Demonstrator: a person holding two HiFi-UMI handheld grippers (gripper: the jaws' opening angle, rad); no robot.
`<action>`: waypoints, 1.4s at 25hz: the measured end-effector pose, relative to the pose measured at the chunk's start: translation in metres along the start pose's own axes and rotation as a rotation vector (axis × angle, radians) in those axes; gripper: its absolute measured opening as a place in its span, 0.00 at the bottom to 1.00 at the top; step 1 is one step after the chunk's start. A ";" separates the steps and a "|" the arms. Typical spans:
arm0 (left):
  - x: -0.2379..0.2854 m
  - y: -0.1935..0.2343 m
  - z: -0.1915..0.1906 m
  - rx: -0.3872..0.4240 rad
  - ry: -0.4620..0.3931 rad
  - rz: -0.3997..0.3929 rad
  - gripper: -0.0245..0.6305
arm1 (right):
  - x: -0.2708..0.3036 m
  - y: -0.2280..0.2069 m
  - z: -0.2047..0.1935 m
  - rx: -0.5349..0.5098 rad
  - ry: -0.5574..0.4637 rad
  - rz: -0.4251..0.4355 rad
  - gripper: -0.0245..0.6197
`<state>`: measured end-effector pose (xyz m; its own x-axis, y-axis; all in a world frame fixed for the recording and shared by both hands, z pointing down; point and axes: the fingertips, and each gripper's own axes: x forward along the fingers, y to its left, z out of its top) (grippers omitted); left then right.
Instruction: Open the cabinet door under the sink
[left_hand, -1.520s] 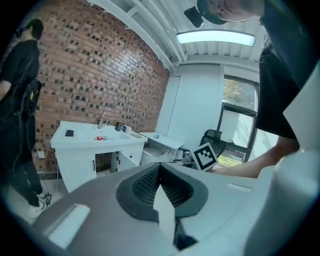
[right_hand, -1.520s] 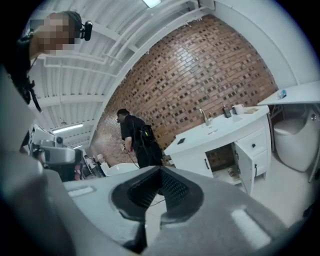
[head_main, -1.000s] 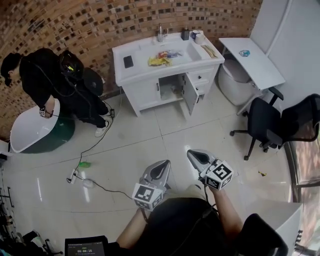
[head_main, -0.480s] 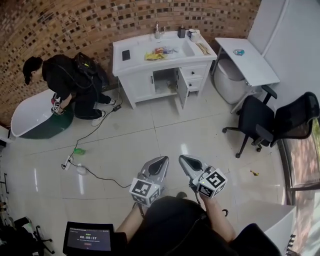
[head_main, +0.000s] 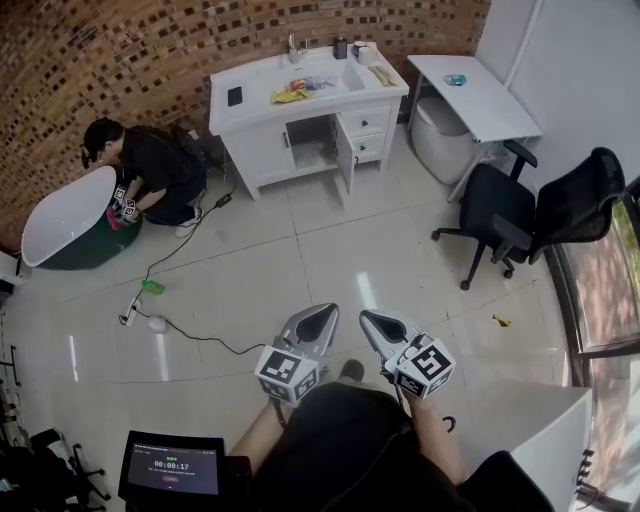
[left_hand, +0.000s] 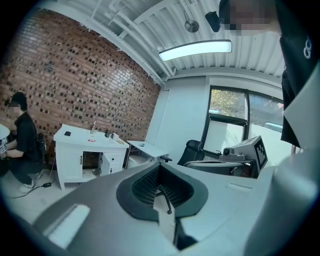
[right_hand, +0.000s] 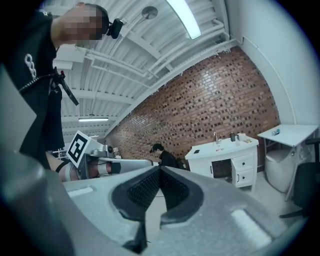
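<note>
Nearest us, the left gripper (head_main: 320, 316) and right gripper (head_main: 371, 322) are held side by side, close together and well above the tiled floor (head_main: 300, 240), both pointing toward the far brick wall (head_main: 150, 50). In each gripper's own view the jaws meet at the tips with nothing between them (only the moulded hollow behind the pads shows as a gap). A dark tablet (head_main: 172, 465) sits at lower left beside us. Further out, a black cable (head_main: 190, 335) trails across the floor. To the right, a black office chair (head_main: 530, 210) stands near a white bench (head_main: 480, 100). To the left, a person (head_main: 150, 170) crouches at a white bathtub (head_main: 55, 225). Farthest, against the wall, stands the white sink cabinet (head_main: 262, 152). Its cabinet door (head_main: 343, 158) stands swung outward toward us, leaving the dark compartment under the sink exposed; the grippers are well apart from it.
</note>
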<state>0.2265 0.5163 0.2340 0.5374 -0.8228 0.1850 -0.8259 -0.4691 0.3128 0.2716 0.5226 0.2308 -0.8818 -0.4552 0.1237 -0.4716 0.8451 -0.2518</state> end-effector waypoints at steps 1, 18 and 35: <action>0.000 -0.002 0.001 0.000 0.002 -0.006 0.06 | -0.004 0.001 0.002 -0.006 -0.005 -0.008 0.02; 0.000 -0.021 -0.001 0.005 0.025 -0.012 0.06 | -0.023 0.002 0.008 -0.059 -0.002 -0.027 0.02; -0.006 -0.035 -0.020 0.016 0.034 -0.028 0.06 | -0.039 0.002 -0.007 -0.051 -0.006 -0.046 0.02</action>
<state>0.2557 0.5438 0.2409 0.5659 -0.7978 0.2083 -0.8128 -0.4974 0.3031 0.3054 0.5443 0.2325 -0.8589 -0.4957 0.1286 -0.5120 0.8363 -0.1961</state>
